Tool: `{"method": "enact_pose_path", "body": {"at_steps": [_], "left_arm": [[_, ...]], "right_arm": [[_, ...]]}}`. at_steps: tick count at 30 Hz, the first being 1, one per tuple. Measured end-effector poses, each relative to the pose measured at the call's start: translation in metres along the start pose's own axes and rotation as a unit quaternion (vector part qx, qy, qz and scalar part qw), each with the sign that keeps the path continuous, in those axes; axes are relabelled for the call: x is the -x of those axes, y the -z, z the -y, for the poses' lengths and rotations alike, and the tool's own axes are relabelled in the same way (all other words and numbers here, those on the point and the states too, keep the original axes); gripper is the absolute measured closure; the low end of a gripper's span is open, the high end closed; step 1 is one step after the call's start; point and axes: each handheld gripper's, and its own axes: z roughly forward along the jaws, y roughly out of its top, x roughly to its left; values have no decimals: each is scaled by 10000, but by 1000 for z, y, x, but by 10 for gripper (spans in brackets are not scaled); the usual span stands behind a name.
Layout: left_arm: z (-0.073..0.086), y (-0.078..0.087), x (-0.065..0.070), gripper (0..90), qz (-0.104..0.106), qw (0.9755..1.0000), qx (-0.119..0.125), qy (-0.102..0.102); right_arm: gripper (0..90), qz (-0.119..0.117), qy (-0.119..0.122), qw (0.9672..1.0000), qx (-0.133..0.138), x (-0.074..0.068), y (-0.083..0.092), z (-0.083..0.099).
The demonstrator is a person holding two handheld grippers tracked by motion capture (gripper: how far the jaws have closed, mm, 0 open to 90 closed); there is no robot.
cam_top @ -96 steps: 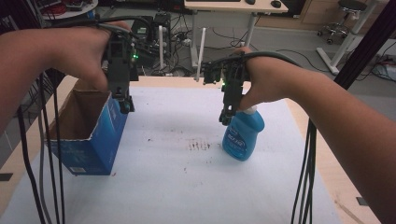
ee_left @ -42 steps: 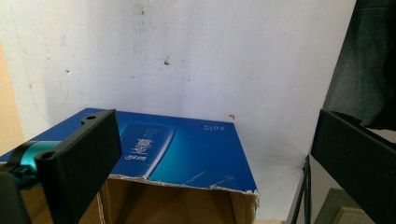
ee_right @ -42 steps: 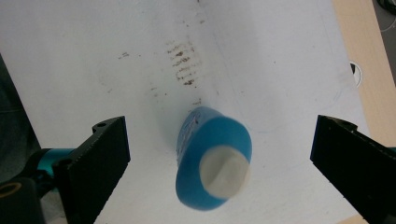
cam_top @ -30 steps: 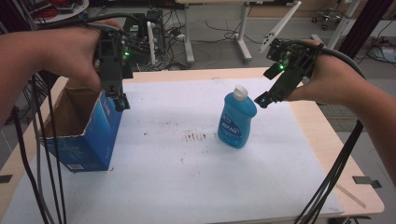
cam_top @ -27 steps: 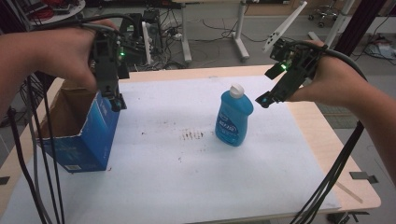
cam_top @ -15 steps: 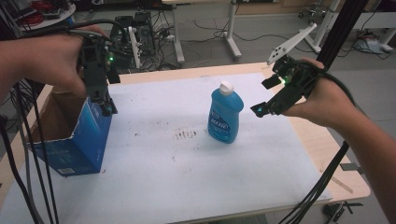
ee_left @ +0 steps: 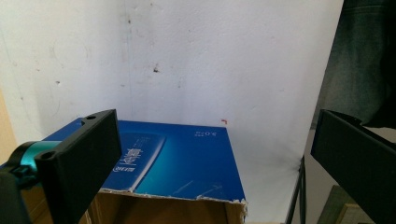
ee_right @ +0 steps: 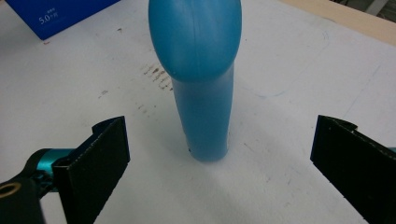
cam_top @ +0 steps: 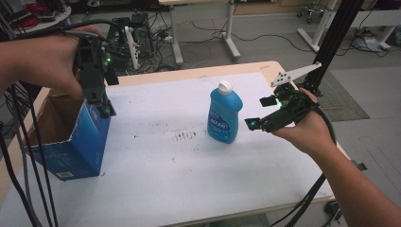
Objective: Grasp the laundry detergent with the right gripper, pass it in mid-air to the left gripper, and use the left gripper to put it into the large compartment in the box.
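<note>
While the blue bottle (cam_top: 224,116) is standing upright near the middle of the counter (cam_top: 189,170), nothing is yet being carried: the right gripper (cam_top: 255,123) is hovering just beside it on its right side, jaws spread wide and holding nothing, with the bottle sitting between and ahead of them in the right gripper view (ee_right: 201,79). The left gripper (cam_top: 105,111) is hanging over the near corner of the open blue box (cam_top: 80,146) at the counter's left edge, jaws also wide apart and empty. Judging by this, the bottle is probably meant for the box, so grasping, lifting and placing are all still waiting to be done. The counter's white top is looking scuffed, with brownish marks (cam_top: 185,135) left of the bottle. Behind it, desk legs (cam_top: 231,33), cables and a grey floor are showing.
</note>
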Motion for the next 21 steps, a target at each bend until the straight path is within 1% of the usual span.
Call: {"method": "enact_pose_path", "body": {"at_steps": [3,4,5,6,7,9,12,14,16,18,19,21], "left_arm": [[0,0,0,16,1,10000,-13,-19],[0,0,0,16,-2,10000,-14,-12],[0,0,0,16,-2,10000,-14,-12],[0,0,0,16,2,10000,-16,-15],[1,-1,0,16,8,10000,-10,15],[0,0,-1,16,11,10000,-16,-1],[1,-1,-1,16,16,10000,2,20],[1,-1,-2,16,4,10000,-8,-12],[1,-1,-3,16,-9,10000,19,11],[2,-1,-3,16,4,10000,2,8],[2,-1,-3,16,4,10000,2,8],[3,-2,-3,16,28,10000,-15,25]], "right_arm": [[36,48,-85,9999,90,2,-8,8],[36,38,-157,9998,137,3,-11,10],[36,38,-157,9998,137,3,-11,10],[36,38,-214,9996,167,4,-12,12],[36,-23,-359,9991,245,6,-19,17],[36,-49,-419,9988,250,7,-25,21],[35,-103,-456,9987,209,6,-35,24],[35,-138,-465,9986,204,6,-40,25],[35,-115,-451,9987,209,6,-46,25],[35,-158,-497,9983,240,6,-51,25],[35,-158,-497,9983,240,6,-51,25],[35,-135,-485,9984,243,6,-56,25]]}}
